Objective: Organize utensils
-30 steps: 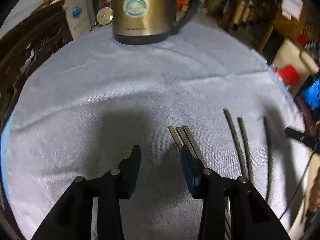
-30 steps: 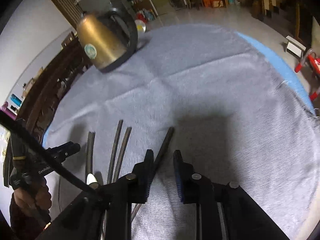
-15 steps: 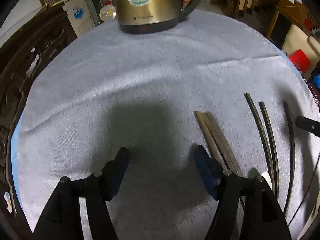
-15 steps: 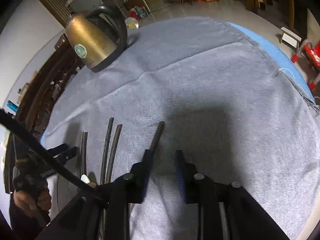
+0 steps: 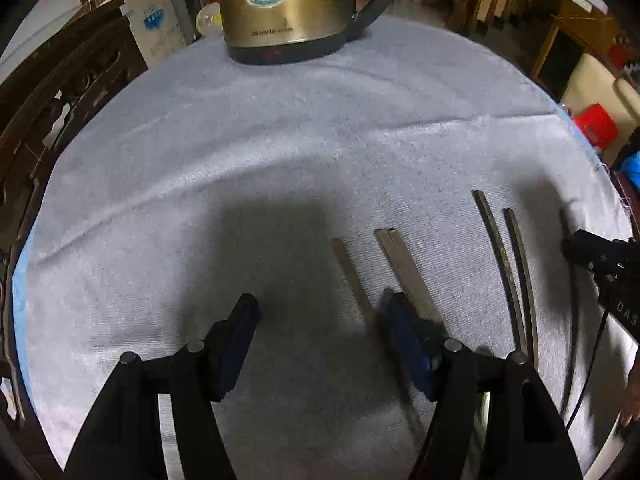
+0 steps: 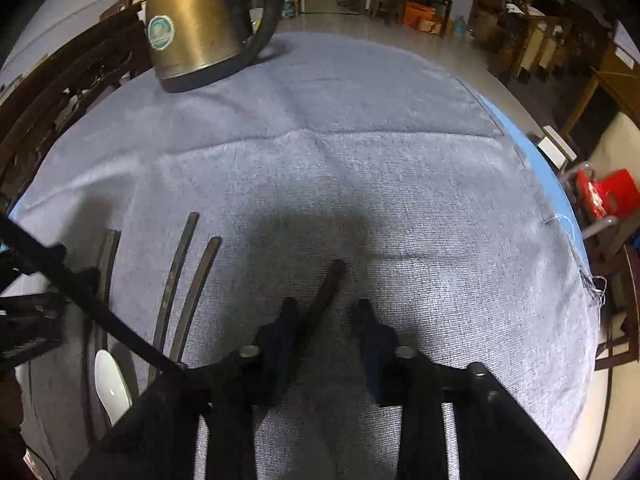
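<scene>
Several dark chopsticks lie on a grey cloth [image 5: 280,140]. In the left wrist view my left gripper [image 5: 320,316] is open wide; one light chopstick [image 5: 348,268] lies between its jaws and a touching pair [image 5: 404,268] lies by its right finger. Two curved dark chopsticks [image 5: 508,264] lie further right. In the right wrist view my right gripper [image 6: 326,314] is open around a single dark chopstick [image 6: 326,292], low over the cloth [image 6: 400,200]. Two dark chopsticks [image 6: 188,280] lie to its left, beside a white spoon [image 6: 110,384].
A brass-coloured electric kettle [image 5: 288,4] stands at the far edge of the cloth, also in the right wrist view [image 6: 192,24]. A carved wooden chair [image 5: 52,92] stands at the left. The cloth's right edge [image 6: 560,208] drops off to the floor, where a red stool [image 6: 612,192] stands.
My left gripper opened wider and one light chopstick now lies apart from the other two. My right gripper opened wider around the single dark chopstick and the view swung right.
</scene>
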The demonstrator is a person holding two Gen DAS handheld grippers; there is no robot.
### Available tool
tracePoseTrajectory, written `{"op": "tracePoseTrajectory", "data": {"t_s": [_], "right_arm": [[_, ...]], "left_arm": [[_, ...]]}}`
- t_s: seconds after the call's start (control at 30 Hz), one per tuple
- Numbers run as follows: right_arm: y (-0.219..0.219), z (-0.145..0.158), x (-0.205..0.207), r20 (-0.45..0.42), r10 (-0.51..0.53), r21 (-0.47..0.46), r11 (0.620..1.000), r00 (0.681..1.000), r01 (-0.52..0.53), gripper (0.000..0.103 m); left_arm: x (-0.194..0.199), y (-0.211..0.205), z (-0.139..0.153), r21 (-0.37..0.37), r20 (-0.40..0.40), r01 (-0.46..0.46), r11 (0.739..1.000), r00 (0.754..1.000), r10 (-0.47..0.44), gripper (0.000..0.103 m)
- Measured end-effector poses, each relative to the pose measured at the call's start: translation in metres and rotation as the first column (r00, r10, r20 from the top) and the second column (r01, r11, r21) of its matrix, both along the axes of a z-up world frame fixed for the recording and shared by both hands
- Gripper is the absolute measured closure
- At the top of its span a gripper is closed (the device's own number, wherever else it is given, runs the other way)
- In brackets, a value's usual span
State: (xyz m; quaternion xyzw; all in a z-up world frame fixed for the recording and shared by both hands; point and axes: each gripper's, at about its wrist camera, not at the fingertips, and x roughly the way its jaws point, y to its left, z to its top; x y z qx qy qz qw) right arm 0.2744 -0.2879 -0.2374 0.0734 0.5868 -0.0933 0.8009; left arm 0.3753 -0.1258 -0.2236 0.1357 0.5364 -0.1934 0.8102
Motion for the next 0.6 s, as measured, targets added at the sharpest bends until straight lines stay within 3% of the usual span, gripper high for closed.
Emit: {"op": "tracePoseTrajectory", "data": {"t_s": [0.13,0.27,0.3,0.4,0.47,0.5,0.53,0.57,0.6], "right_arm": [[-0.007,0.001,-0.011,-0.02,0.042,-0.015,0.999,0.999,-0.043,0.086],[-0.014,0.002,-0.008,-0.055,0.007,0.04,0.999,0.998,-0.005,0.085],[-0.017,0.001,-0.005,-0.07,-0.015,0.057,0.998,0.997,0.019,0.083],[-0.017,0.0,0.004,-0.101,-0.027,0.106,0.994,0.995,0.038,0.061],[-0.011,-0.001,0.007,-0.099,-0.021,0.078,0.997,0.995,0.029,0.066],[-0.008,-0.001,0.007,-0.096,-0.018,0.056,0.998,0.995,0.023,0.082],[-0.005,-0.001,0.008,-0.088,-0.007,0.049,0.999,0.996,0.011,0.088],[-0.005,-0.002,0.009,-0.087,-0.009,0.054,0.998,0.996,0.013,0.088],[-0.006,-0.002,0.008,-0.085,-0.016,0.062,0.998,0.996,0.021,0.089]], "left_arm": [[-0.002,0.015,-0.01,0.003,-0.02,0.016,1.0,1.0,-0.016,0.033],[0.017,0.01,-0.021,0.008,-0.05,-0.02,1.0,0.999,0.02,0.033],[0.024,0.009,-0.024,0.004,-0.059,-0.037,0.999,0.998,0.037,0.033],[0.037,0.012,-0.029,-0.001,-0.06,-0.078,0.997,0.995,0.078,0.032],[0.039,0.009,-0.033,-0.006,-0.046,-0.091,0.996,0.995,0.091,0.035],[0.041,0.008,-0.034,-0.013,-0.032,-0.089,0.996,0.996,0.089,0.048],[0.041,0.009,-0.033,-0.015,-0.021,-0.083,0.996,0.996,0.083,0.074],[0.04,0.012,-0.03,-0.016,-0.02,-0.078,0.997,0.997,0.078,0.09],[0.041,0.013,-0.032,-0.025,-0.035,-0.087,0.996,0.996,0.086,0.094]]}}
